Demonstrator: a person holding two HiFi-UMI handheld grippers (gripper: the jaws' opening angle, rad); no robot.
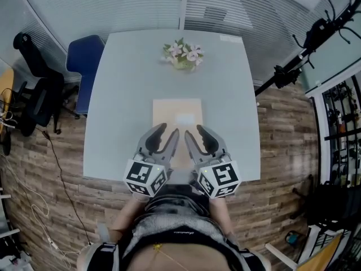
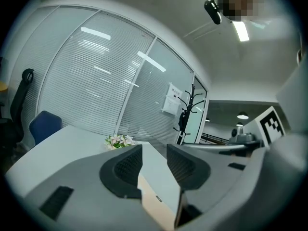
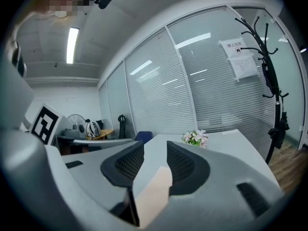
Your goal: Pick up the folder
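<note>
Smooth grey table (image 1: 124, 95) bears flat tan folder (image 1: 169, 113) (rectangular, perhaps card).

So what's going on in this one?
A person stands at a pale grey table with a handheld gripper in each hand. A beige folder lies on the table, with a small bunch of flowers beyond its far end. The left gripper and the right gripper sit side by side over the folder's near end. Both have their jaws apart, with the folder showing in the gap. Nothing is gripped yet, so the pickup has not begun.
</note>
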